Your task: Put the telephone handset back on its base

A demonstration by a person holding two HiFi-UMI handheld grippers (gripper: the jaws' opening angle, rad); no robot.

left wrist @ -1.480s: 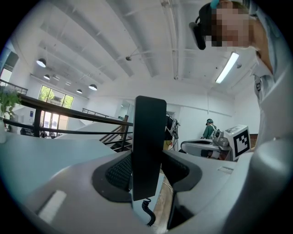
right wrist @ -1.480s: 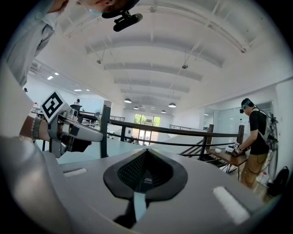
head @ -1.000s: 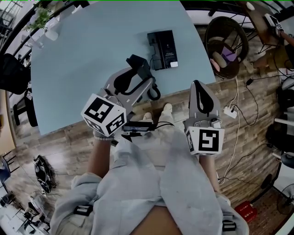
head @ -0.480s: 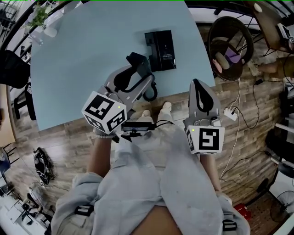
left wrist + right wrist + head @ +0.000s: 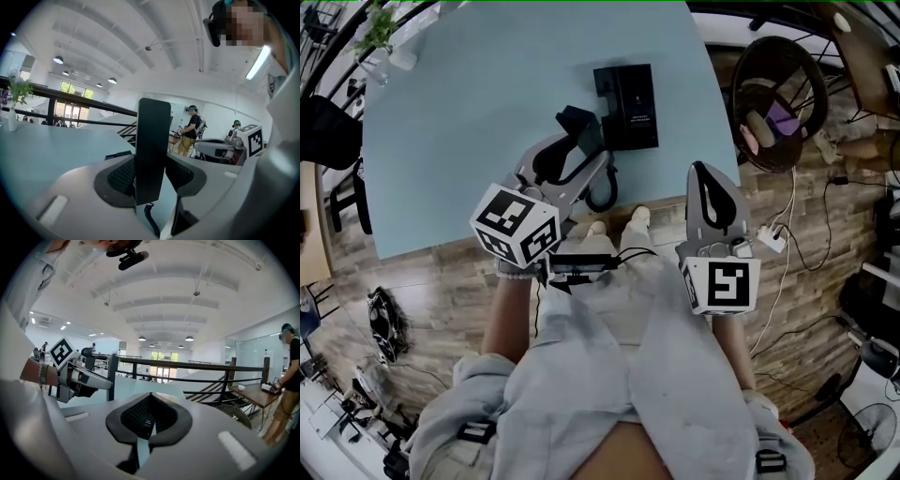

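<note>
The black telephone base (image 5: 624, 105) lies flat on the pale blue table (image 5: 459, 131), toward its far right. My left gripper (image 5: 577, 142) is shut on the black handset (image 5: 574, 122), held above the table just left of and nearer than the base. In the left gripper view the handset (image 5: 153, 150) stands upright between the jaws, its coiled cord (image 5: 151, 219) hanging below. That cord (image 5: 602, 193) loops down at the table's front edge. My right gripper (image 5: 710, 199) is shut and empty off the table's right front corner, and its jaws (image 5: 146, 423) meet with nothing between them.
A round wicker chair (image 5: 773, 94) holding a purple item stands right of the table. A white power strip (image 5: 772, 240) and cables lie on the wooden floor. A small plant in a vase (image 5: 394, 52) sits at the table's far left. A person (image 5: 192, 129) stands far off.
Almost nothing differs. The left gripper keeps the handset beside the base with only a slight shift, and the right gripper stays where it was.
</note>
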